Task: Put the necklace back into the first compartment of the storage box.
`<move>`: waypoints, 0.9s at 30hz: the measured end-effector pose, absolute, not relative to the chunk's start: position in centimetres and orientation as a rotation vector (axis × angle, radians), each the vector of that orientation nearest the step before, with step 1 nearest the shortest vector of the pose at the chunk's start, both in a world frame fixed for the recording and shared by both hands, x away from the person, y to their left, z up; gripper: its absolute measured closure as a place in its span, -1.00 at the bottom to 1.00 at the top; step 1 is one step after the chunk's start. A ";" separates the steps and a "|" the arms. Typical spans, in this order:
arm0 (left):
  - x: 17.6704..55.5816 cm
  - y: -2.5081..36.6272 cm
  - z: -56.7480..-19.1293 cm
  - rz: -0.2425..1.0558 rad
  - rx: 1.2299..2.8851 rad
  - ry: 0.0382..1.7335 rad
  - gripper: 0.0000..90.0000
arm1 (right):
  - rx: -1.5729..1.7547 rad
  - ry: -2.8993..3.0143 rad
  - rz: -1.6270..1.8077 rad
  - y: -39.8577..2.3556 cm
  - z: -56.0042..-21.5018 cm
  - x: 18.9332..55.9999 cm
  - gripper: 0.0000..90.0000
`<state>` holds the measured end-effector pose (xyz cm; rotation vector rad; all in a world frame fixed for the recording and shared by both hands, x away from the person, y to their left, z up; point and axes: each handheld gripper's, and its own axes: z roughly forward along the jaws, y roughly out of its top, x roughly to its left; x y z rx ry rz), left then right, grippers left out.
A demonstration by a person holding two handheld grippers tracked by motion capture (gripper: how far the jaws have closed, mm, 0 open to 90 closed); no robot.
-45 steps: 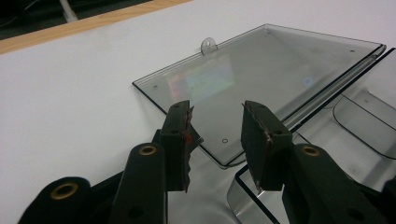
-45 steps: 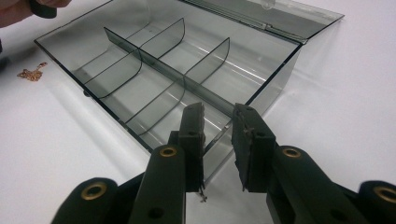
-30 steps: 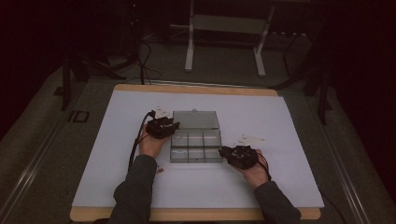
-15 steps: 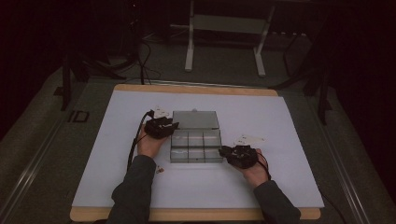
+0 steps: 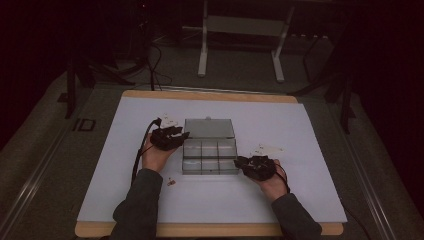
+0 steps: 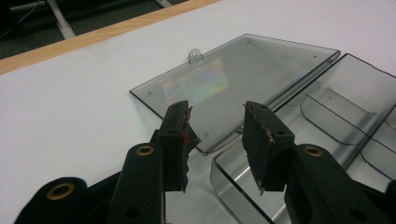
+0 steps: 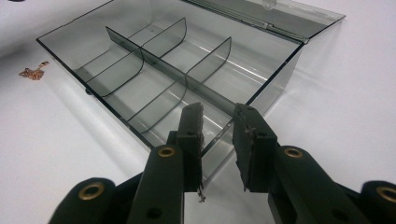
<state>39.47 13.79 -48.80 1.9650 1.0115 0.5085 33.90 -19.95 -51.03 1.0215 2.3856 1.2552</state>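
The high view was dim and murky, its surroundings sinking into near-black, with only the white table [image 5: 300, 140] reading pale. Both gripper views were far brighter and evenly lit. A rainbow-tinted glare patch lay on the open lid [image 6: 233, 88], and the nearest black jaws looked slightly soft.

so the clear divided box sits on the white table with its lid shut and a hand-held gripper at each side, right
Not quite: the lid is open, lying flat behind the clear divided box, as the left gripper view shows. The rest holds: the left hand-held gripper and right hand-held gripper flank it on the white table.
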 end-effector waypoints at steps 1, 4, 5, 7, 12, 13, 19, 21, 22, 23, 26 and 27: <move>39.3 13.9 -48.7 0.506 1.966 1.009 0.37 | 1.021 2.386 1.255 -19.9 -51.0 33.9 0.62; 38.8 14.2 -48.5 0.506 1.976 1.007 0.36 | 1.018 2.388 1.251 -19.9 -51.0 33.9 0.62; 38.7 14.3 -48.4 0.500 1.979 1.005 0.36 | 1.018 2.388 1.252 -19.9 -51.0 33.9 0.62; 38.4 14.5 -48.4 0.494 1.987 1.005 0.37 | 1.017 2.388 1.248 -19.9 -51.0 33.9 0.62; 37.5 15.0 -48.0 0.477 2.011 0.995 0.37 | 1.014 2.388 1.245 -19.9 -51.0 33.9 0.61; 37.3 15.0 -48.0 0.475 2.017 0.992 0.37 | 1.014 2.388 1.245 -19.9 -51.0 33.9 0.61; 36.2 15.5 -47.6 0.465 2.058 0.977 0.37 | 1.011 2.388 1.244 -19.9 -51.0 33.9 0.61; 35.9 15.7 -47.4 0.456 2.068 0.975 0.37 | 1.012 2.389 1.243 -19.9 -51.0 33.8 0.61; 35.8 15.7 -47.4 0.453 2.070 0.979 0.37 | 1.012 2.389 1.243 -19.9 -51.0 33.8 0.61; 35.7 15.8 -47.3 0.449 2.074 0.978 0.37 | 1.011 2.389 1.243 -19.9 -51.0 33.8 0.61; 35.3 16.0 -47.1 0.445 2.085 0.978 0.37 | 1.011 2.390 1.242 -19.9 -51.0 33.8 0.61; 35.1 16.1 -47.0 0.448 2.092 0.974 0.37 | 1.011 2.390 1.242 -19.9 -51.0 33.8 0.61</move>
